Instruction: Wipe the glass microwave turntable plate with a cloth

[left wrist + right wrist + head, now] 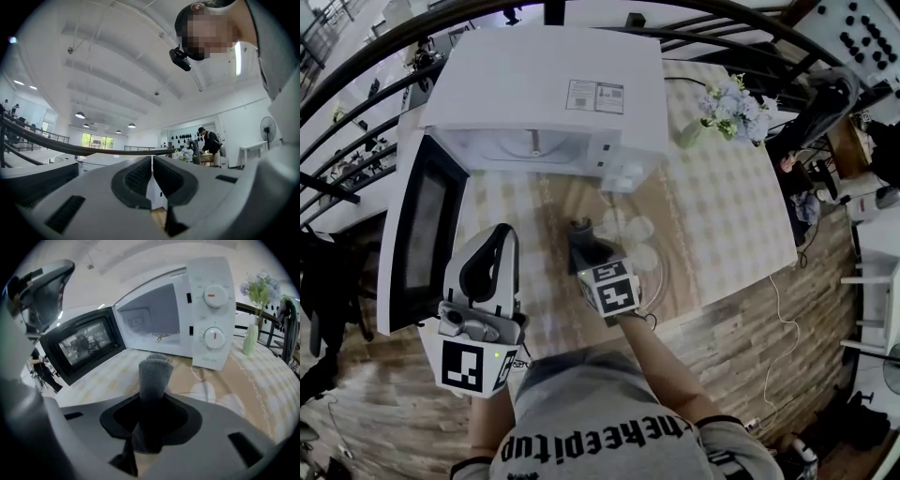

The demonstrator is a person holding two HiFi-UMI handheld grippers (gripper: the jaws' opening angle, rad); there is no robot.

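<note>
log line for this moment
left tool shut, empty, raised | right tool shut on cloth | glass plate on table | microwave open

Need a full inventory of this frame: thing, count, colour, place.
microwave: 1, white, back of the table, door swung open
glass turntable plate: 1, clear, on the table in front of the microwave
cloth: 1, grey, in the right gripper's jaws
vase of flowers: 1, pale green vase with white and lilac blooms, right of the microwave
table: 1, beige checked cover, under all of it
left gripper: 1, white, raised at the left, jaws together, nothing between them
right gripper: 1, white, over the table by the plate, jaws shut on the cloth
</note>
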